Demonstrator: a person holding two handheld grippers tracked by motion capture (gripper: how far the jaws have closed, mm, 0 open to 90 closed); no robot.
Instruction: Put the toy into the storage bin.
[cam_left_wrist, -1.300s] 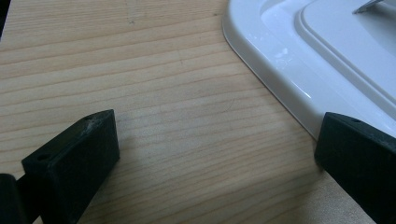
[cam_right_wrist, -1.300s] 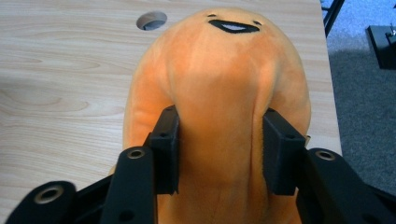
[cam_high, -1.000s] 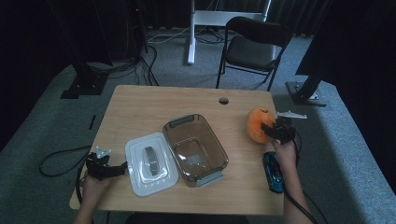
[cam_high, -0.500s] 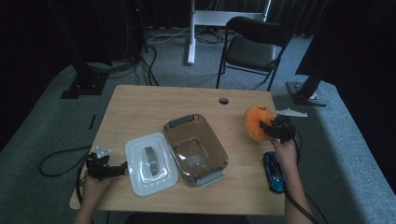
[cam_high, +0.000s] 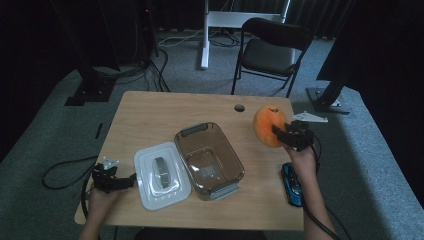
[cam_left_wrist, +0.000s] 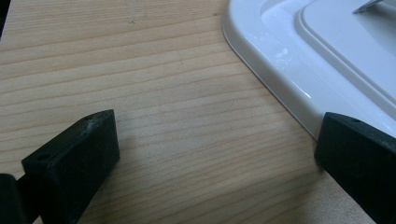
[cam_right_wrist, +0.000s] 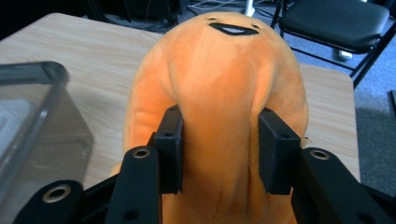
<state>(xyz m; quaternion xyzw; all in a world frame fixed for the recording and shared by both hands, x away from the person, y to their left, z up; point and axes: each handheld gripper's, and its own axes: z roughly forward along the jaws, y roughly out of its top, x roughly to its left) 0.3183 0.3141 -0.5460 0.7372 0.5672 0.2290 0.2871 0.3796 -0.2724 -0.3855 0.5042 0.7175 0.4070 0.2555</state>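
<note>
Grip: the right gripper pinches the orange plush toy, jaws dug into its fabric, at the table's right side.
Done: toy secured.
Left: moving it, likely into the open brown container.
Left gripper: jaws wide, holding nothing, beside the white lid.
Nearby: blue toy car, clear of the path.

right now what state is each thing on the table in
plush: pinched by the right tool, at the table's right edge
box: open, empty, mid table
lid: off, flat on the table left of the box
toy car: lying loose near the right hand
left tool: open, resting on the table, one jaw at the lid's rim
</note>
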